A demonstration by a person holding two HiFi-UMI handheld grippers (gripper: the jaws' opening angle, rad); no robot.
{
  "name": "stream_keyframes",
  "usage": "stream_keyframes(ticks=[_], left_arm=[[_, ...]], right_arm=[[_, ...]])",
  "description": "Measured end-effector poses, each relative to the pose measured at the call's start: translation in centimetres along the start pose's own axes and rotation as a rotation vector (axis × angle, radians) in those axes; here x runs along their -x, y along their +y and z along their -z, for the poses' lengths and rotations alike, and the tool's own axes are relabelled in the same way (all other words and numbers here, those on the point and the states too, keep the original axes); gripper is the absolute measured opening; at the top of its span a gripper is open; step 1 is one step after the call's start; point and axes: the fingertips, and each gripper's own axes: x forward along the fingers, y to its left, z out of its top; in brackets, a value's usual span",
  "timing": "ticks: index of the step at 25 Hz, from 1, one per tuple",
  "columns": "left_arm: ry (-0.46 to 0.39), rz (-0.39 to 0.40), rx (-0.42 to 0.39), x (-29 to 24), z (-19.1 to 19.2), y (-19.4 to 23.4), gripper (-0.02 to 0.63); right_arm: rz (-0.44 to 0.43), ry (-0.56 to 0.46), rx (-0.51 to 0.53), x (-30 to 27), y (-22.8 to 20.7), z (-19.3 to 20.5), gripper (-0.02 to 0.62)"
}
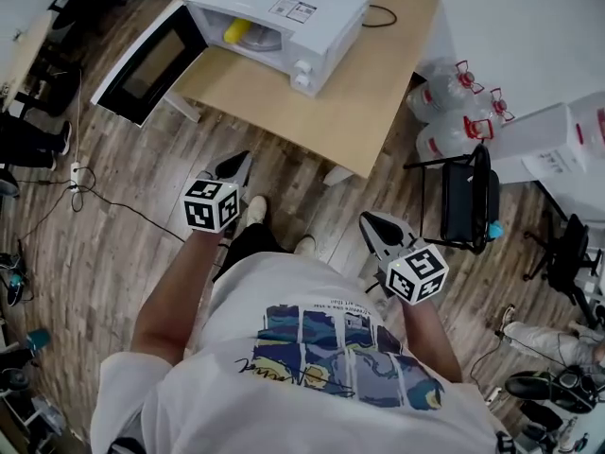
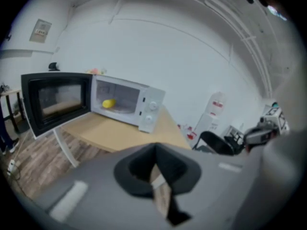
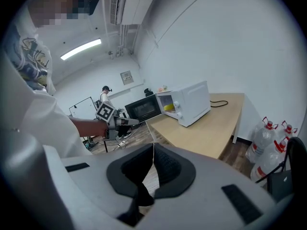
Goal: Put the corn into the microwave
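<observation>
The white microwave (image 1: pixel 279 12) stands on the wooden table (image 1: pixel 369 83) with its door (image 1: pixel 151 60) swung wide open. The yellow corn (image 1: pixel 236 31) lies inside it on the turntable. It also shows as a yellow corn (image 2: pixel 109 103) in the left gripper view and a small yellow corn (image 3: pixel 168 107) in the right gripper view. My left gripper (image 1: pixel 236 165) is shut and empty, held over the floor well short of the table. My right gripper (image 1: pixel 371 223) is also shut with nothing in it, lower right of the table's corner. Each gripper's own view shows its jaws pressed together.
Large water jugs (image 1: pixel 444 97) stand right of the table, with a black chair (image 1: pixel 470 197) in front of them. A white box (image 1: pixel 558 149) sits at the far right. A cable (image 1: pixel 95 197) trails over the wooden floor at the left. Another person (image 3: pixel 104 94) stands far off.
</observation>
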Motion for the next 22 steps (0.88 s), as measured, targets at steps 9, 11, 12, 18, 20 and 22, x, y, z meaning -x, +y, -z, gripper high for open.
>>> stream_keyframes(ticks=[9,11,12,18,20,22], left_arm=[[0.045,0.249,-0.106,4.4,1.0,-5.0,0.008],[0.039,0.280,-0.109,5.7,0.6,-4.9,0.008],[0.035,0.292,-0.108,6.3,0.4,-4.6,0.008],[0.030,0.315,-0.113,11.1,0.6,-1.4,0.008],[0.027,0.312,-0.125,12.3,0.8,-0.1,0.008],[0.020,0.301,-0.149,13.5,0.9,1.2,0.008]], right_arm=[[0.024,-0.039,0.020,-2.1,4.0,-1.6,0.012],[0.016,-0.029,0.034,-3.3,5.3,-2.0,0.011],[0.011,-0.024,0.045,-4.0,6.0,-2.2,0.011],[-0.012,-0.017,0.079,-8.1,10.9,-4.0,0.011],[-0.017,-0.014,0.088,-9.4,12.4,-4.3,0.011],[-0.023,-0.007,0.099,-10.5,13.8,-4.5,0.009]])
